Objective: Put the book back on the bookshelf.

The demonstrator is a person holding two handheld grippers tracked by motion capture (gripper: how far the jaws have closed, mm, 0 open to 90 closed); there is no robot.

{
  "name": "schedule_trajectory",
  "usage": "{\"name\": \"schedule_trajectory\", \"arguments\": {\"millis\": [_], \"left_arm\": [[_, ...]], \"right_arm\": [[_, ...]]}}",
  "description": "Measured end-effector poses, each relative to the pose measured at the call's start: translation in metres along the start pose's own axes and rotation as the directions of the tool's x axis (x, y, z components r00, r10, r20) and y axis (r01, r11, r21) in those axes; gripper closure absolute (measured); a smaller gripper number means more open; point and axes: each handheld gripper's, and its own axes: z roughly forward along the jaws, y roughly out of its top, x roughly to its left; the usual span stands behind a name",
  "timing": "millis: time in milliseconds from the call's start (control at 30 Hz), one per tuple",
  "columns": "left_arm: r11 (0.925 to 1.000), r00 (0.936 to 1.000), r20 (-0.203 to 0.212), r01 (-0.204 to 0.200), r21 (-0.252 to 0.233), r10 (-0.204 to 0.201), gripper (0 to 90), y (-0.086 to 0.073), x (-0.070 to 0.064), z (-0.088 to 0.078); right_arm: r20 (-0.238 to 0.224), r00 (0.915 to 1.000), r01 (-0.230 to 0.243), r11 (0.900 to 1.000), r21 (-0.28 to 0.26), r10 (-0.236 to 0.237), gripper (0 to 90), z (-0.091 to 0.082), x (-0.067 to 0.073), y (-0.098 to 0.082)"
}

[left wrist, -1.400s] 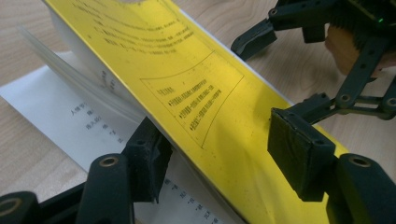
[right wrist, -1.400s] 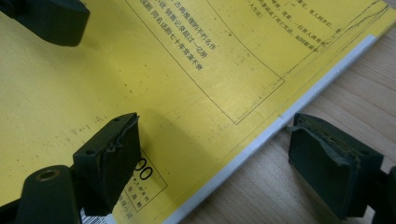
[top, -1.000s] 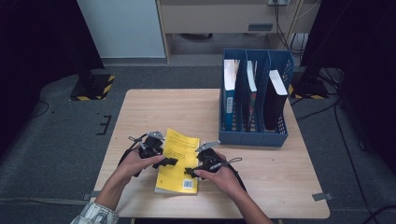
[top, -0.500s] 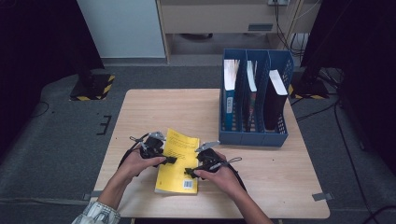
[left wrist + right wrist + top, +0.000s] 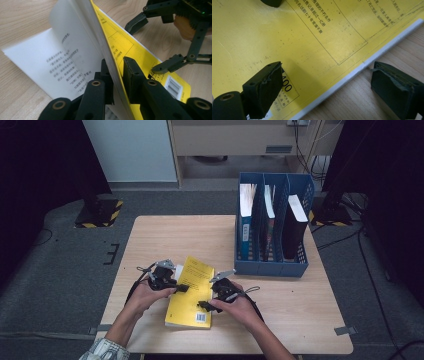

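Note:
A yellow paperback book [image 5: 191, 292] lies on the wooden table [image 5: 165, 240] near its front edge. My left gripper [image 5: 181, 288] is at the book's left edge. In the left gripper view its jaws have just been closing and now pinch the lifted yellow cover [image 5: 130, 47] with a few white pages [image 5: 50, 57]. My right gripper [image 5: 203, 305] is at the book's right edge. Its jaws have just been opening and stand wide, one pad [image 5: 263, 86] over the yellow cover [image 5: 287, 37] and the other over bare wood, with the book's edge between them untouched.
A blue file rack [image 5: 272, 266] stands at the back right of the table with three upright books in its slots. The person's forearms come in from the bottom. Dark floor surrounds the table.
Both hands stay in place at the book. The book has not shifted in the high view.

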Motion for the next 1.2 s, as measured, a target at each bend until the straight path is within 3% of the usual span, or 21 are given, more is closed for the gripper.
{"name": "schedule_trajectory", "arguments": {"millis": [367,600,733,867,1033,1200], "left_arm": [[0.9987,0.9995,0.031,-0.008,-0.050,0.010,83.0,0.005,-0.004,-0.009],[0.9976,0.9980,0.060,-0.017,-0.067,0.021,84.7,0.007,-0.007,-0.015],[0.9982,0.9982,0.052,-0.028,-0.054,0.031,84.7,0.005,-0.006,-0.017],[0.9985,0.9980,0.040,-0.047,-0.030,0.048,84.3,0.001,-0.003,-0.020],[0.9982,0.9978,0.033,-0.056,-0.019,0.057,83.5,-0.003,0.002,-0.027],[0.9973,0.9982,0.025,-0.053,-0.050,0.055,83.2,-0.005,0.006,-0.035]], "right_arm": [[-0.042,0.9988,-0.026,1.000,-0.008,0.026,5.5,-0.001,-0.011,0.002],[-0.116,0.9926,-0.040,0.999,-0.017,0.038,4.5,0.001,-0.016,0.003],[-0.156,0.9853,-0.076,0.997,-0.025,0.071,12.6,0.000,-0.020,0.005],[-0.162,0.9816,-0.109,0.993,-0.039,0.102,23.1,-0.005,-0.022,0.007],[-0.149,0.9859,-0.087,0.993,-0.075,0.075,32.0,-0.015,-0.019,0.018],[-0.109,0.9938,-0.028,0.995,-0.095,0.018,36.7,-0.025,-0.010,0.035]]}}
